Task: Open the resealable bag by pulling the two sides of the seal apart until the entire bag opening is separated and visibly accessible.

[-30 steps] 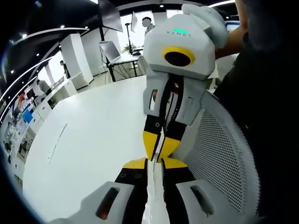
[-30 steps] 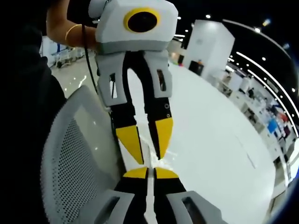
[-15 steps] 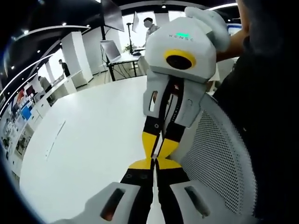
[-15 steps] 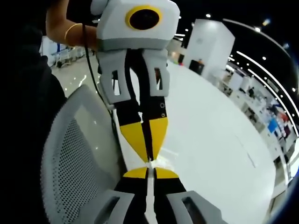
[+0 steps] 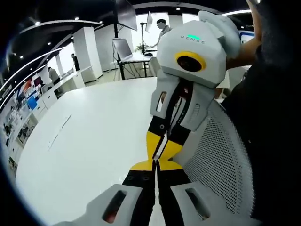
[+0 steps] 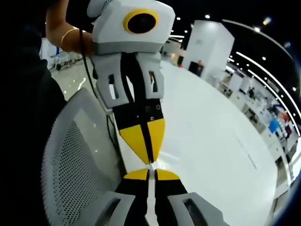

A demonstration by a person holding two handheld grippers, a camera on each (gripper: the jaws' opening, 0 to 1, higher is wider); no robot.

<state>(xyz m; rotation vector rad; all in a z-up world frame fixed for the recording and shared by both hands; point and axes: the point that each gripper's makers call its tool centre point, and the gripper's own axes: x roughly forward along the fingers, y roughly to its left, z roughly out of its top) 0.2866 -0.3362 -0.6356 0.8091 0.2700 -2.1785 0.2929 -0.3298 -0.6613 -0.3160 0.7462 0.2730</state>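
Resealable bag (image 6: pixel 150 165), thin clear film, judged light, limp, slippery; left gripper (image 5: pixel 154 165) and right gripper (image 6: pixel 151 174) pinched its seal lips, jaws pressed together.

White grippers (image 5: pixel 155 162), yellow-tipped black jaws, dark sleeve (image 5: pixel 277 117)

Left gripper (image 5: pixel 154 165) meets right gripper (image 5: pixel 161 153) tip-to-tip.

The bag (image 6: pixel 151 195) shows as no more than a thin pale strip between the right gripper (image 6: pixel 150 173) tips, its seal and opening hidden. Between the left gripper (image 5: pixel 155 165) tips nothing can be made out. The chair (image 5: pixel 221 160) is cut off by the picture's edge.
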